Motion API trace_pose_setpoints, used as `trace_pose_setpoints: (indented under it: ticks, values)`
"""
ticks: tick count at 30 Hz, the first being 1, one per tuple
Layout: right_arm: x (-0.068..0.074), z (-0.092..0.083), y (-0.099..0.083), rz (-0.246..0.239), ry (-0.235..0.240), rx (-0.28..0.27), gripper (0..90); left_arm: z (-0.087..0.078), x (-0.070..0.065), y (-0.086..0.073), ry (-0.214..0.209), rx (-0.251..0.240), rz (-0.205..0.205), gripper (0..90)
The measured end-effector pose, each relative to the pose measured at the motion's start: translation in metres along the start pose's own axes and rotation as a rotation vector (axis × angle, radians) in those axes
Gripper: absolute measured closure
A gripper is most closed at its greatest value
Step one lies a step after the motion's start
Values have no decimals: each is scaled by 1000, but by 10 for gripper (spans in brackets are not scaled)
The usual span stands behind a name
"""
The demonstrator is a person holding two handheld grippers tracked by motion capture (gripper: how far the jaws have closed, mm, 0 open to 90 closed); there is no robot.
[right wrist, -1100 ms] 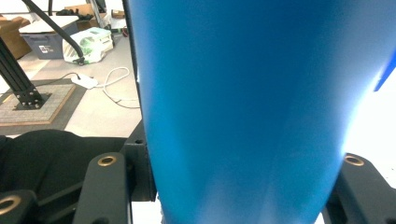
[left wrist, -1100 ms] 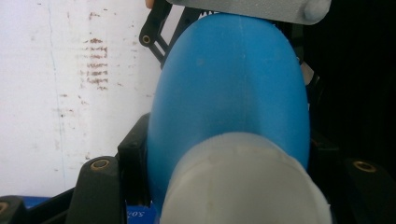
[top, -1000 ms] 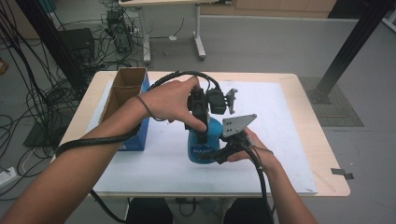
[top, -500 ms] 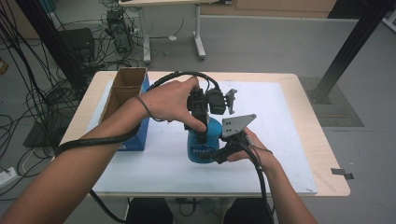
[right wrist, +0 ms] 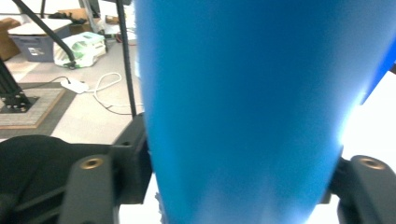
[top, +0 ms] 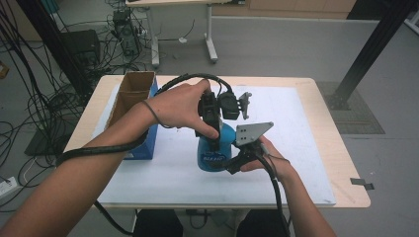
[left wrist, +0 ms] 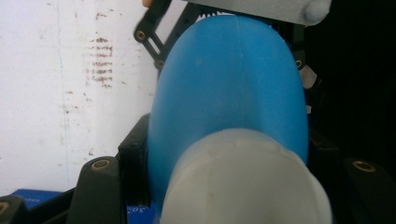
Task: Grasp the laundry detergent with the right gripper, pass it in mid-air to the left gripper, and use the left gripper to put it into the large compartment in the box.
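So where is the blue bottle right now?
High view: the blue bottle stands mid-table on the white mat, between both hands, right of the cardboard box.

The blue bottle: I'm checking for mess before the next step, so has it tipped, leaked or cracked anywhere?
Nothing stands out. The blue bottle stands upright on the white mat, with its pale cap in place. No liquid shows around it. The mat carries some brownish scuff marks, which look dry.

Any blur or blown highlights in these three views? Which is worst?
Right gripper view is worst: the blue bottle sits too near the lens, soft all over, with the table washed out to white at its lower right. Left gripper view: white cap blurred, bottle shoulder sharper, white mat bright but its stains stay readable. High view: even light, slightly soft, no glare.
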State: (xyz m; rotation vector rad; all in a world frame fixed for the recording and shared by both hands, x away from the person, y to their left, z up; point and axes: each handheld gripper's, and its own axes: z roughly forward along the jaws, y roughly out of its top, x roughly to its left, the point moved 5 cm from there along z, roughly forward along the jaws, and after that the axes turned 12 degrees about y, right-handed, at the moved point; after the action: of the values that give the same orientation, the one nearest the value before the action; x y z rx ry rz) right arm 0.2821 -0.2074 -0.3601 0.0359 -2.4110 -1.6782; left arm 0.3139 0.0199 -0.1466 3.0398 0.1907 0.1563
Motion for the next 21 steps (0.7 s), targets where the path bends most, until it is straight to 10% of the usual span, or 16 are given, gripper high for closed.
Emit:
trace_pose_setpoints:
  ticks: [10, 21]
  values:
    - [4, -4, -11, 24, -32, -20, 41, -1, 0, -1, 0, 5, -10, 375]
    - [9, -10, -19, 19, -66, 4, 11, -1, 1, -3, 5, 8, -26, 374]
